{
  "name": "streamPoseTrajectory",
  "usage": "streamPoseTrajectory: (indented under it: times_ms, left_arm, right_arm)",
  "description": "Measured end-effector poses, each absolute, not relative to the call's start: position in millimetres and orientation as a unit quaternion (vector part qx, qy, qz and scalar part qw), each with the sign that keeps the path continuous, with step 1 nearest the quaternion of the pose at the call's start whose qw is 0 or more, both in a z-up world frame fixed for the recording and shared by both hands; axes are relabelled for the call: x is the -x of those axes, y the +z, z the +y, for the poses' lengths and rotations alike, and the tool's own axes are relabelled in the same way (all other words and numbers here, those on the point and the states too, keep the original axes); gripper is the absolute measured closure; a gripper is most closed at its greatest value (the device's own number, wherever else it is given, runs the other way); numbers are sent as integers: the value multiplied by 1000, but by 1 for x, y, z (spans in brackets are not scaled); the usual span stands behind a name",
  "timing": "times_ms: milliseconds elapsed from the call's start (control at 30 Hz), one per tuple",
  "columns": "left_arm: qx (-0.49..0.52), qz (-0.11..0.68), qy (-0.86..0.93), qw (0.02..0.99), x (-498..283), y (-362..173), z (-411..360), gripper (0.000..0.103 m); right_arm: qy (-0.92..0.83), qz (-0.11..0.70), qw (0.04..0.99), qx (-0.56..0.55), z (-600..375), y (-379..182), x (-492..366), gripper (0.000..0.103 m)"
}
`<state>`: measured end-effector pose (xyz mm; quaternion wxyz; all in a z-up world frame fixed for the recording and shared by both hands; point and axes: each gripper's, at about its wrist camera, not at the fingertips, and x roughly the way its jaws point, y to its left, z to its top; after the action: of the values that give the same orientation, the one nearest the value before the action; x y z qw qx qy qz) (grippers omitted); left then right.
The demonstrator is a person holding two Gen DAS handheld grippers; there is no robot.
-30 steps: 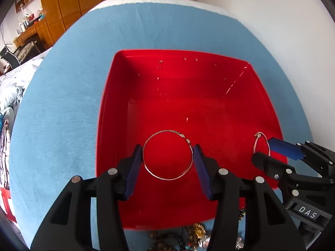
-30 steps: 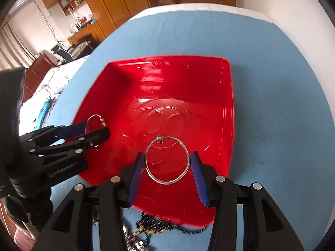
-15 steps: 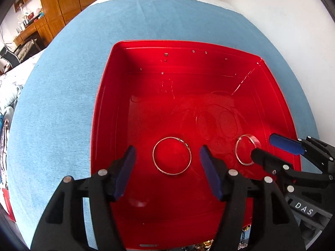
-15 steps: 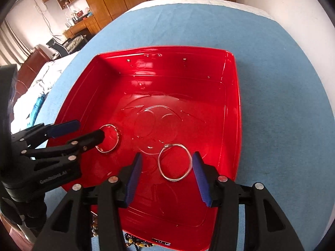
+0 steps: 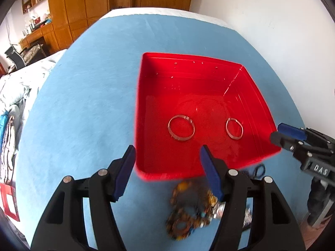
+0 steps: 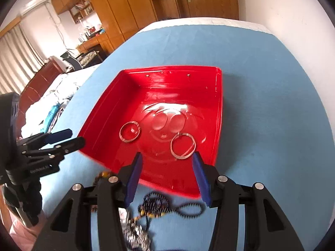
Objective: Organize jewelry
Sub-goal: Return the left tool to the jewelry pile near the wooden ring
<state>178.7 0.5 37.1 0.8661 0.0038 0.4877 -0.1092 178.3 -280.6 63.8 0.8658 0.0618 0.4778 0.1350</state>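
A red tray (image 5: 139,104) (image 6: 218,108) sits on the blue cloth. Two thin silver bangles lie flat on its floor, side by side and apart: one bangle (image 5: 182,139) (image 6: 127,140) and the other bangle (image 5: 235,138) (image 6: 182,157). My left gripper (image 5: 167,154) (image 6: 75,137) hovers open over the tray's near edge, nothing between its blue pads. My right gripper (image 6: 167,158) (image 5: 277,132) is open too, above the near rim and short of its bangle. A heap of mixed jewelry (image 5: 192,209) (image 6: 134,230) lies on the cloth just in front of the tray.
A black beaded necklace (image 6: 159,205) trails from the heap towards the tray. The blue cloth (image 5: 83,104) spreads wide to the left and behind the tray. A white wall stands at the right; wooden cupboards and a cluttered bed are far left.
Both grippers let their bangles go onto the tray floor, opened wider, then drew back and up. The jewelry heap has come into view in front of the tray.
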Motion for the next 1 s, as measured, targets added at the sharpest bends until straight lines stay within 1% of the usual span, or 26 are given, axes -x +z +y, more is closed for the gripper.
streamPoseTrajectory:
  times_ms: [200,433,533,600,633,700,1000]
  left_arm:
    - [1,490,-101,866,-145,31,22,40]
    - [3,522,-107,846,-114,3,27,43]
    - [4,532,-118,839,-104,-4,23,53]
    - [6,540,-130,831,-100,-10,18,63]
    - [7,544,-135,828,-99,-12,17,65]
    - [8,550,-145,822,-98,-16,12,75]
    - [0,572,-146,807,-107,-39,-4,77]
  right_arm:
    - [151,489,857,-64,-280,58,-146,53]
    - [161,502,848,-63,-275,49,-122,53]
    - [164,507,844,-62,-272,46,-113,53]
    - [166,510,842,-62,-270,44,-110,53]
    - [167,512,841,-63,-270,42,-108,53]
    - [167,514,838,-66,-270,41,-107,53]
    - [165,517,836,-76,-272,39,-100,53]
